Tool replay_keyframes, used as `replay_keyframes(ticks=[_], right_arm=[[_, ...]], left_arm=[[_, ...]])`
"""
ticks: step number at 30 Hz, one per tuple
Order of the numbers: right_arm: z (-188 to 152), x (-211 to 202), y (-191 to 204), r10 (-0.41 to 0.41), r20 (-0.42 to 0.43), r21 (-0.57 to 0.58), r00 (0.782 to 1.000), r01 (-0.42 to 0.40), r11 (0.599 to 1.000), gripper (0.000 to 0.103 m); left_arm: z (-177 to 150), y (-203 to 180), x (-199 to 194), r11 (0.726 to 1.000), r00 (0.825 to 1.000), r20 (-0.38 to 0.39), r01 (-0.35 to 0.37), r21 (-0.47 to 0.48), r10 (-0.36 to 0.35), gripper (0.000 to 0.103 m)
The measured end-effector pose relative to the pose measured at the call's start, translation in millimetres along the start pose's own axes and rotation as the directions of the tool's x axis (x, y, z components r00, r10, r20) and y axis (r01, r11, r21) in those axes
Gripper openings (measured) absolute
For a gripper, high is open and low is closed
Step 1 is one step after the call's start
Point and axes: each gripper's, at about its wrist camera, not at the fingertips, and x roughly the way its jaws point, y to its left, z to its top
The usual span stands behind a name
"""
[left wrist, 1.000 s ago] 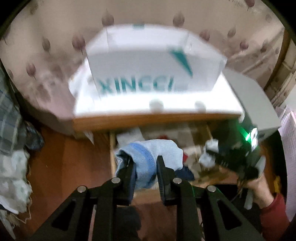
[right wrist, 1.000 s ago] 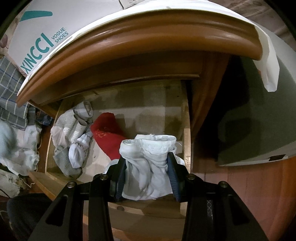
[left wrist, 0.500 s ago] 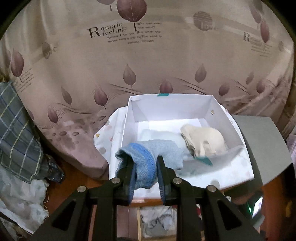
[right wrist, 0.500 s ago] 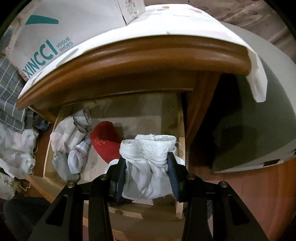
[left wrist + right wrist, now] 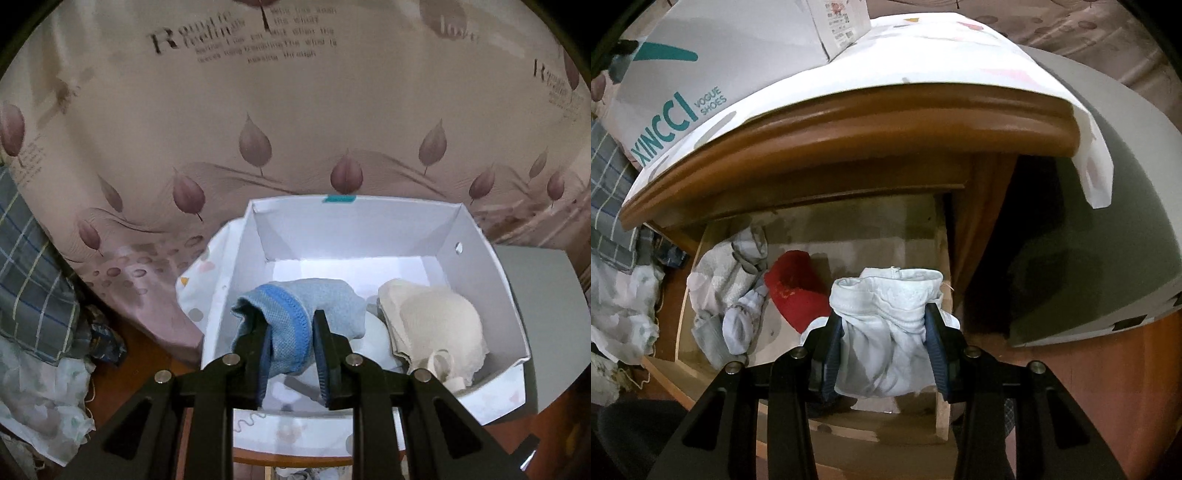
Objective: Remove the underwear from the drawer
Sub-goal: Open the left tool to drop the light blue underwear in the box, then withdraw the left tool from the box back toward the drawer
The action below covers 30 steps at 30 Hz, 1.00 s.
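The left gripper (image 5: 290,345) is now hovering over the open white shoebox (image 5: 476,236) on the bench, having swung up from the drawer a moment ago — its jaws are clamping a blue underwear piece (image 5: 291,314) beside a cream garment (image 5: 432,321) already boxed. The right gripper (image 5: 884,334) is holding steady above the open drawer (image 5: 943,258), its jaws pinching white underwear (image 5: 886,317) — likely the next delivery.

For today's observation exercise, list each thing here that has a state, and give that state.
Left hand-held gripper: shut on blue underwear.
Right hand-held gripper: shut on white underwear.
Drawer: open, clothes inside.
Shoe box: open, beige garment inside.
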Motion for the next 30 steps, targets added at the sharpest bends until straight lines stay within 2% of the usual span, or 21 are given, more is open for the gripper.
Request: replay_keyframes(ticks=[4,10,14,15,20,23,30], right_arm=[[1,0,-4,0.000,0.004,0.024,1.000,0.000,1.000,0.038],[1,1,-4,0.006,0.001,0.035,1.000,-0.006,0.999,0.038],[2,3,-4,0.006,-0.003,0.027,1.000,-0.006,1.000,0.038],[2,3,-4,0.003,-0.004,0.024,1.000,-0.003,1.000,0.038],[1,2,-3,-0.005,-0.003,0.023,1.000,0.005,1.000,0.038],[2,3,-2,-0.012,-0.004,0.024,1.000,0.012,1.000,0.038],[1,6,0,-0.026,-0.003,0.016,1.000,0.026,1.000,0.038]], left_arm=[[-6,0,21,0.999,0.999,-0.029,-0.046,0.011,0.046,0.021],[-13,13,30,0.998,0.997,-0.054,-0.050,-0.027,0.049,0.026],[-15,19,27,0.997,0.997,-0.049,-0.059,-0.051,0.057,0.044],[-16,20,24,0.997,0.998,-0.037,-0.047,-0.054,0.045,0.050],[-25,20,-1,0.999,0.999,0.051,-0.013,-0.044,0.015,0.061],[-35,19,-15,1.000,0.997,0.073,-0.003,-0.031,0.005,0.062],[-91,27,-46,0.999,0.990,0.140,-0.021,-0.038,0.026,0.064]])
